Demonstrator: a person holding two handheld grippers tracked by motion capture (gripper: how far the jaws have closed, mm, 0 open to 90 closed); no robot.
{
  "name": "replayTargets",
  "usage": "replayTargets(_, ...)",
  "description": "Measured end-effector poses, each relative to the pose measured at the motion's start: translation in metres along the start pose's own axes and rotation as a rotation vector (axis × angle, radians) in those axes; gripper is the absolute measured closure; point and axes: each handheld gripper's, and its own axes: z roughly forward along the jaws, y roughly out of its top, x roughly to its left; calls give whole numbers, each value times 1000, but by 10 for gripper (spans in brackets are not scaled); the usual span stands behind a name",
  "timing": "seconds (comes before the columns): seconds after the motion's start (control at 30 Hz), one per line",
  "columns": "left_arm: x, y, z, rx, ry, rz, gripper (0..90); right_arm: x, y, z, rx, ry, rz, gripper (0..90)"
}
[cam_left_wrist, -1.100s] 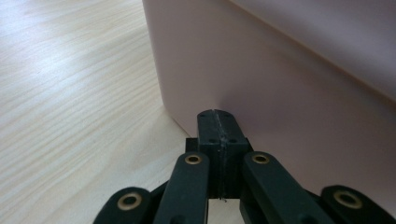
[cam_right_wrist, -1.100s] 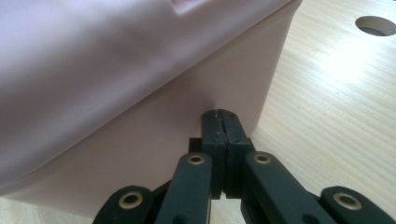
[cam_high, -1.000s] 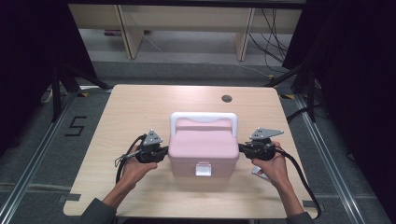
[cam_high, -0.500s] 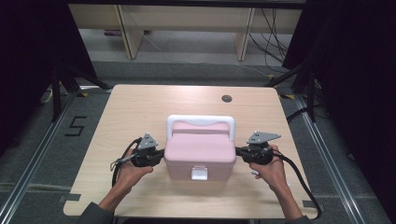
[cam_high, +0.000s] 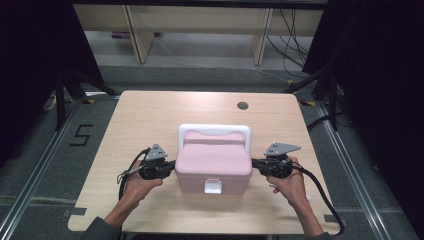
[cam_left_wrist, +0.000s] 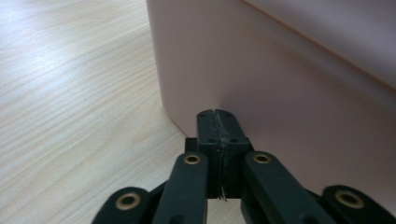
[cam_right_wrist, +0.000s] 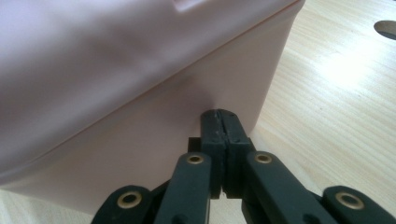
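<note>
A pink box (cam_high: 214, 165) with a white handle (cam_high: 214, 131) folded flat and a white front latch (cam_high: 213, 186) sits lid-shut near the front middle of the wooden table (cam_high: 150, 115). The left gripper (cam_high: 170, 166) and right gripper (cam_high: 256, 164) press against its opposite side walls, jaws closed together and holding nothing. A round hole (cam_high: 243, 105) lies well behind the box.

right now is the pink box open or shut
Shut: the pink box has its lid down flush and its white latch sits over the front seam.
</note>
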Motion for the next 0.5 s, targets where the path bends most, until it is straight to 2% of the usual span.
replayTargets(0.07, 3, 0, 1, 18, 31, 29, 810, -3, 0, 0, -12, -15, 0, 802)
replayTargets(0.13, 7, -1, 0, 18, 33, 21, 808, -2, -2, -1, 2, -17, 41, 791)
replayTargets(0.17, 8, -1, -1, 16, 38, 10, 801, -5, -2, -3, 6, -47, -2, 776)
replayTargets(0.23, 13, -1, -4, 20, 32, 3, 775, -5, -5, -7, 2, -62, 28, 760)
replayTargets(0.27, 16, 0, -6, 20, 37, 6, 767, -6, -7, -9, 4, -68, 26, 753)
replayTargets(0.3, 18, 0, -7, 16, 27, -7, 754, -8, -8, -12, 12, -81, 24, 739)
replayTargets(0.33, 19, 1, -8, 14, 29, -12, 740, -7, -9, -15, 22, -85, 45, 730)
replayTargets(0.37, 21, 2, -10, 25, 17, -4, 728, -9, -11, -16, 11, -92, 29, 720)
replayTargets(0.4, 22, 2, -11, 25, 8, -9, 712, -7, -12, -18, 14, -83, 66, 703)
replayTargets(0.47, 23, 4, -13, 46, -6, -3, 680, -8, -15, -19, 10, -94, 42, 665)
replayTargets(0.5, 24, 6, -14, 48, -8, -4, 669, -6, -16, -19, 26, -83, 67, 652)
